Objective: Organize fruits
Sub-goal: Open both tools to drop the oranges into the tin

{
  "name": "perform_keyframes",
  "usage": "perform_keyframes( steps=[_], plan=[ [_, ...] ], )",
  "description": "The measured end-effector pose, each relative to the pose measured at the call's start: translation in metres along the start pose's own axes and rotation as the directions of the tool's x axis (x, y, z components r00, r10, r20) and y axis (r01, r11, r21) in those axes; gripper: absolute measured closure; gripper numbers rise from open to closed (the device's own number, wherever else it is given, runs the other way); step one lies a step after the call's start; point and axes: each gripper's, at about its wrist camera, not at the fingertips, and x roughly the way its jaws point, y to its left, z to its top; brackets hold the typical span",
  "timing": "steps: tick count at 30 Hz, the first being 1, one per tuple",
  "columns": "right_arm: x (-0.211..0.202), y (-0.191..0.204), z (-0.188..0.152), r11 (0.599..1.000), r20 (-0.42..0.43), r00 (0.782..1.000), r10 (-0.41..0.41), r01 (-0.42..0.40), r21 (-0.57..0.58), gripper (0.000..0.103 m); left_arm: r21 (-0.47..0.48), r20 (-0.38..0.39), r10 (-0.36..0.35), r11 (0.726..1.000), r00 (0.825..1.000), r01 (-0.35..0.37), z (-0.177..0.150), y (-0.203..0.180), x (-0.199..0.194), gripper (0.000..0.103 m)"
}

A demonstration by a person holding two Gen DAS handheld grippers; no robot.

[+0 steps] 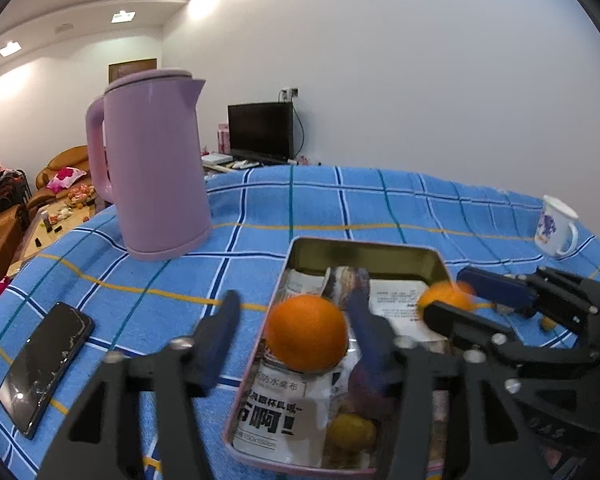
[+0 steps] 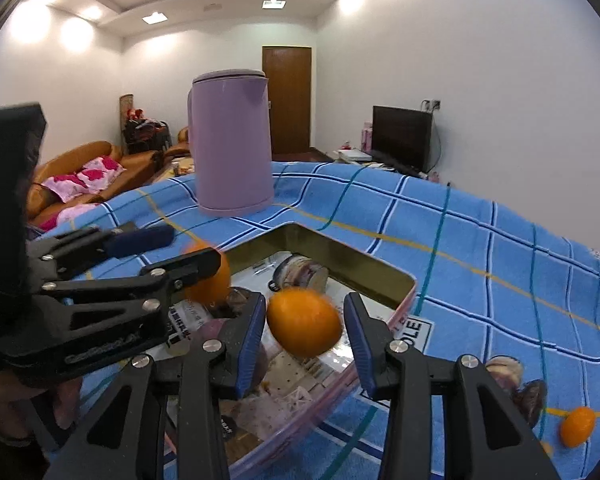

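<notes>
Hovering over the tin [image 1: 364,254], my left gripper [image 1: 296,320] and right gripper [image 2: 304,324] stand released around two oranges [image 1: 308,332].

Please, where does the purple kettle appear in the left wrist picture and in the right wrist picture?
Left wrist view: the purple kettle stands upper left on the blue checked tablecloth, left of and beyond the tin box.
Right wrist view: the purple kettle stands upper centre, beyond the tin box.
Shared landmark: the black television by the white wall.
</notes>
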Motion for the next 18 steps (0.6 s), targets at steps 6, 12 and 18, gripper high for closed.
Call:
perform_keyframes(
  steps=[6, 12, 18],
  plan=[
    [-0.022, -0.008, -0.005, 0.999, 0.026, 0.999, -0.044, 0.044, 0.0, 0.051, 0.01, 0.017, -0.006, 1.0, 1.0, 0.006, 0.003, -0.016, -0.009, 0.031],
    [-0.07, -0.051, -0.016, 0.987, 0.031, 0.986, -0.162, 0.161, 0.021, 0.05, 0.053, 0.044, -0.076, 0.996, 0.996, 0.074, 0.012, -0.056, -0.022, 0.024],
    [-0.115, -0.125, -0.036, 0.927, -0.004, 0.942, -0.337, 0.332, 0.172, 0.05, 0.119, 0.033, -0.157, 0.981, 0.987, 0.152, 0.013, -0.105, -0.027, 0.02]
  ],
)
